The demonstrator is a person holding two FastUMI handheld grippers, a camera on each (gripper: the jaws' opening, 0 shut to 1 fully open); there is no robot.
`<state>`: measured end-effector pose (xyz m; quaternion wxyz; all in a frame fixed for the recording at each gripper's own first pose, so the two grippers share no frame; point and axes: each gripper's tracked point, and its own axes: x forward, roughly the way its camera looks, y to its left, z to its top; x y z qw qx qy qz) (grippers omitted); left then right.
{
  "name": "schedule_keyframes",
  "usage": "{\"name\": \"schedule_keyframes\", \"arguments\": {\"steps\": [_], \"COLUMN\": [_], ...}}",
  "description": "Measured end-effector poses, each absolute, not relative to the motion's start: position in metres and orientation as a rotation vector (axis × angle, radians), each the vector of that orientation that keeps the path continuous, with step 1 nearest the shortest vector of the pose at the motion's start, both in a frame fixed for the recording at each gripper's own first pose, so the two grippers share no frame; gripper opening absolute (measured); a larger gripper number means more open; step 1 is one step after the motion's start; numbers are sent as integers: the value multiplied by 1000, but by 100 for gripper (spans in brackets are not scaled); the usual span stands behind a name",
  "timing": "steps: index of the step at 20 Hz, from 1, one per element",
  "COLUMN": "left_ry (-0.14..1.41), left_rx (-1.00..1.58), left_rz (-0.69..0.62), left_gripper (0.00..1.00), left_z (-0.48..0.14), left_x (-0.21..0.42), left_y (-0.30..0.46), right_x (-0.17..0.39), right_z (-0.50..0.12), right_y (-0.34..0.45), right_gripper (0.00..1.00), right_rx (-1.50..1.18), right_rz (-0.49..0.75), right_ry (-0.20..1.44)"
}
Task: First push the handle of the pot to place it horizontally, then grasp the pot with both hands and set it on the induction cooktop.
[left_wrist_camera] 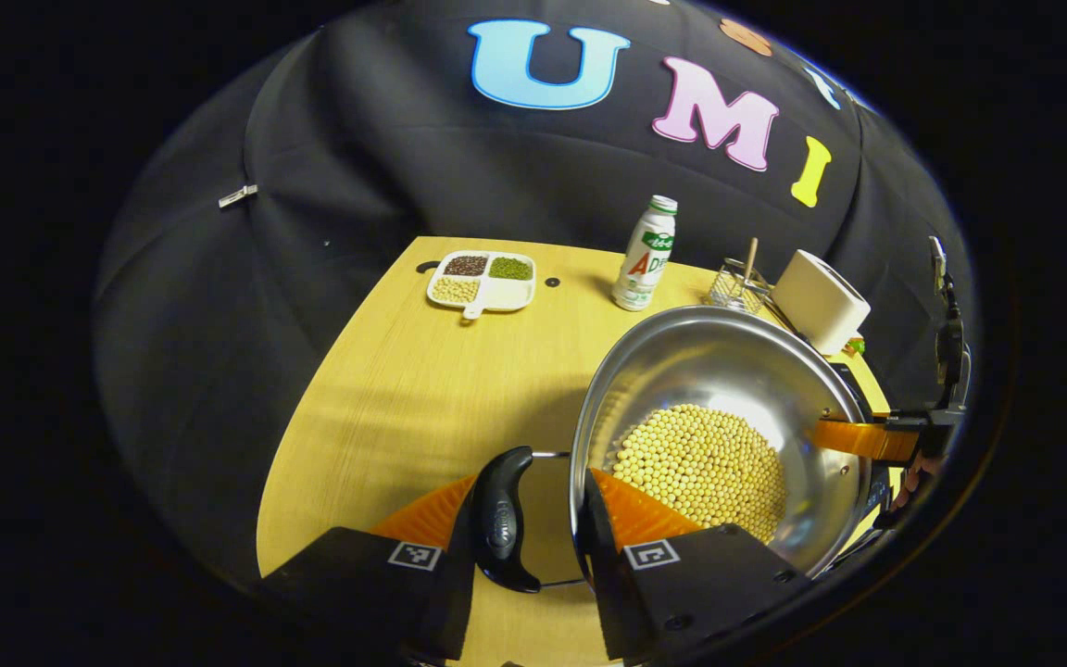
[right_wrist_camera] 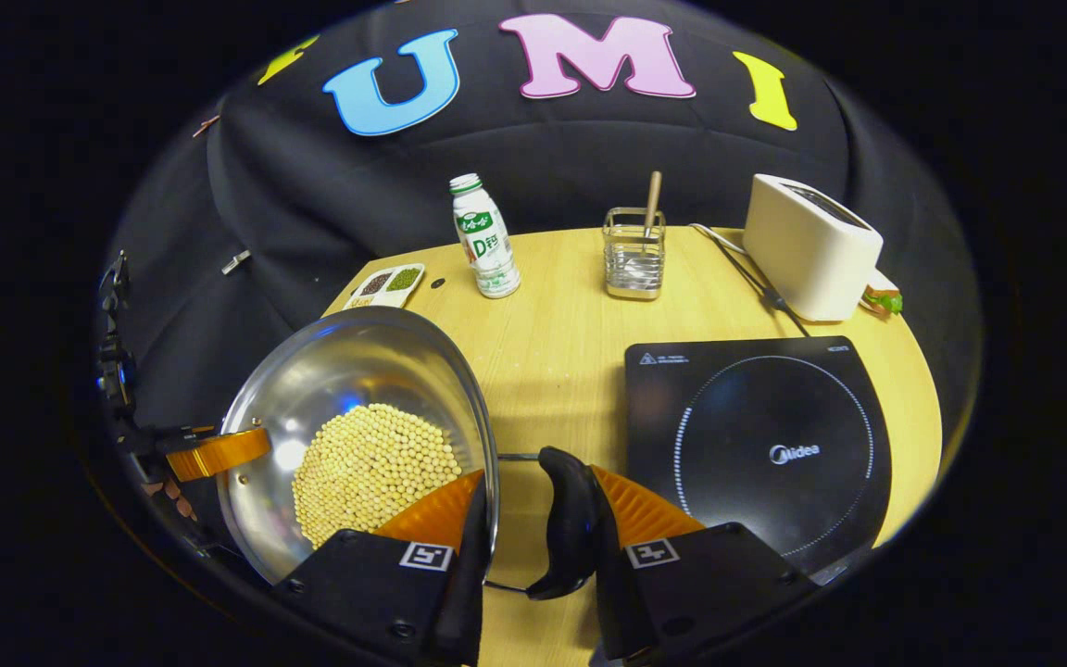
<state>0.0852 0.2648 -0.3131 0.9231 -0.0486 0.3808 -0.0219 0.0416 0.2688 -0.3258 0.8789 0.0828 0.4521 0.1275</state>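
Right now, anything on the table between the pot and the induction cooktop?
No. In the right gripper view only bare table separates the pot from the induction cooktop; the pot's black handle sits in that gap, between the right tool's fingers.

The round steel pot (right_wrist_camera: pixel 357 417) holding pale yellow beans (right_wrist_camera: pixel 371 468) sits at the near left of the light wooden table (right_wrist_camera: pixel 552 352), with the flat black induction cooktop (right_wrist_camera: pixel 760 445) to its right. Along the far edge, left to right: white divided dish (right_wrist_camera: pixel 388 285), white drink bottle (right_wrist_camera: pixel 484 238), wire utensil holder (right_wrist_camera: pixel 633 255), white toaster (right_wrist_camera: pixel 811 245).
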Motion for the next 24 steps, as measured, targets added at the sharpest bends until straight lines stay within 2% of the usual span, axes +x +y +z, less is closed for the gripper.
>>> {"name": "schedule_keyframes", "arguments": {"steps": [14,24], "left_ry": [806,828], "left_rx": [-81,-58], "left_rz": [-144,-196], "left_gripper": [57,57], "left_z": [-279,-291], "left_x": [92,115], "left_y": [122,31], "right_x": [41,54], "right_z": [-295,-313], "right_y": [121,30], "right_gripper": [53,53], "right_rx": [182,199], "right_rz": [182,129], "right_ry": [968,997]}}
